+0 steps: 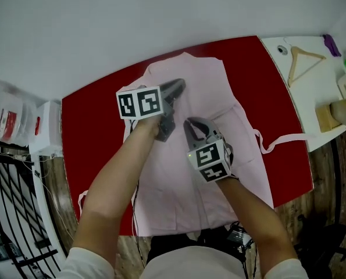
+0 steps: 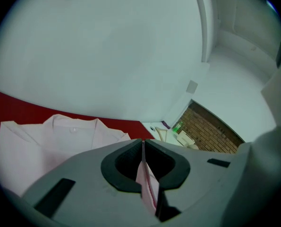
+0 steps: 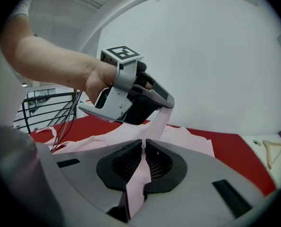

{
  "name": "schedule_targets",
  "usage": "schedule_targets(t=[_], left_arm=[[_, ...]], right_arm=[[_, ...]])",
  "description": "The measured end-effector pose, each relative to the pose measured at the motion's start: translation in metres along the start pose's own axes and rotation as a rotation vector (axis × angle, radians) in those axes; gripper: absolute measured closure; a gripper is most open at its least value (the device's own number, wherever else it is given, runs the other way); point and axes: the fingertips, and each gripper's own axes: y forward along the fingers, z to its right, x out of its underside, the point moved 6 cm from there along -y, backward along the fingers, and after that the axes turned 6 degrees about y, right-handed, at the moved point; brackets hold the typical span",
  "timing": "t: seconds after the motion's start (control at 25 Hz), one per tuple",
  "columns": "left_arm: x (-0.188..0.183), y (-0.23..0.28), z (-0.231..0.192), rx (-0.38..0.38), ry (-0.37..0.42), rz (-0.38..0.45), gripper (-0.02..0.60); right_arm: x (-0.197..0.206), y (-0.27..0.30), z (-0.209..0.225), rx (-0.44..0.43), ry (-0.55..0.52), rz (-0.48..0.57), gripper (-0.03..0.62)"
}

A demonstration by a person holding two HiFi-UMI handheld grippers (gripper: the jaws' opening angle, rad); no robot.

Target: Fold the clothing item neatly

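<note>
white wall stood behind a red table (image 1: pixel 91 127), with a white side table (image 1: pixel 309 97) at the right and a black railing (image 1: pixel 15 214) at the near left. two clear bins (image 1: pixel 7 118) sat at the far left beyond the table's left end. something red and white showed through their walls, but i could not tell what it was. no other container was in view. on the side table lay a wooden hanger (image 1: pixel 303 60), a purple thing (image 1: pixel 331 44) and some beige items (image 1: pixel 335 114).

a pink garment (image 1: pixel 207 97) lay spread along the middle of the red table, collar at the far edge and hem hanging over the near edge. one strap (image 1: pixel 286 138) trailed right to the table's right edge.

both bare forearms reached in from the near side over the garment. the left hand (image 1: pixel 146 127) came from the near left and held the left gripper (image 1: pixel 177 87) pointed far and a little right, above the garment's upper middle. its jaws were clamped on a thin fold of pink cloth (image 2: pixel 147 183), pads nearly meeting.

the right hand (image 1: pixel 228 176) came from the near right and held the right gripper (image 1: pixel 191 127) just beside the left one, on its near right, also aimed toward the far wall. its jaws were pinched on a pink strip (image 3: pixel 157 122). in the right gripper view that strip rose taut from the right gripper's jaws to the tip of the left gripper (image 3: pixel 165 103), so both held the same band of cloth, lifted off the rest of the garment (image 3: pixel 187 138).
</note>
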Motion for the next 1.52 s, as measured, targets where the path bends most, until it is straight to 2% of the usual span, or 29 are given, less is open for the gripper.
schedule_targets(t=[0.12, 0.2, 0.24, 0.28, 0.4, 0.48, 0.56, 0.6, 0.72, 0.84, 0.92, 1.12, 1.36, 1.44, 1.52], left_arm=[[0.018, 0.025, 0.002, 0.023, 0.021, -0.043, 0.561], [0.03, 0.04, 0.004, 0.048, 0.051, -0.087, 0.554], [0.036, 0.044, 0.005, 0.058, 0.059, -0.113, 0.509], [0.043, 0.046, 0.005, 0.069, 0.066, -0.139, 0.436], [0.059, 0.032, -0.003, 0.061, 0.116, -0.189, 0.42], [0.065, 0.008, -0.018, 0.03, 0.15, -0.191, 0.42], [0.075, -0.025, -0.039, -0.004, 0.15, -0.204, 0.423], [0.082, -0.044, -0.053, -0.032, 0.132, -0.216, 0.445], [0.105, -0.094, -0.105, -0.166, 0.009, -0.233, 0.545], [0.126, -0.122, -0.145, -0.246, -0.134, -0.237, 0.555], [0.137, -0.13, -0.16, -0.274, -0.169, -0.259, 0.558], [0.153, -0.135, -0.172, -0.298, -0.185, -0.317, 0.558], [0.159, -0.133, -0.173, -0.281, -0.188, -0.346, 0.558], [0.16, -0.134, -0.172, -0.275, -0.18, -0.346, 0.558], [0.159, -0.135, -0.172, -0.271, -0.178, -0.345, 0.558]], right_arm=[[0.022, -0.001, 0.014, 0.015, 0.088, -0.037, 0.559], [0.042, 0.002, 0.024, 0.021, 0.189, -0.07, 0.559], [0.053, 0.005, 0.029, 0.023, 0.256, -0.089, 0.559], [0.065, 0.008, 0.034, 0.024, 0.33, -0.107, 0.559], [0.093, 0.011, 0.049, 0.041, 0.517, -0.148, 0.559], [0.101, 0.009, 0.055, 0.057, 0.57, -0.158, 0.559], [0.104, 0.009, 0.058, 0.062, 0.579, -0.166, 0.559], [0.105, 0.009, 0.058, 0.062, 0.576, -0.171, 0.559], [0.108, 0.01, 0.058, 0.065, 0.559, -0.19, 0.559], [0.112, 0.01, 0.06, 0.081, 0.544, -0.217, 0.557], [0.113, 0.008, 0.062, 0.085, 0.531, -0.23, 0.557], [0.115, -0.004, 0.074, 0.097, 0.491, -0.241, 0.557], [0.093, -0.019, 0.101, 0.185, 0.431, -0.181, 0.557], [0.074, -0.009, 0.098, 0.157, 0.399, -0.141, 0.557], [0.058, 0.014, 0.09, 0.09, 0.372, -0.129, 0.557]])
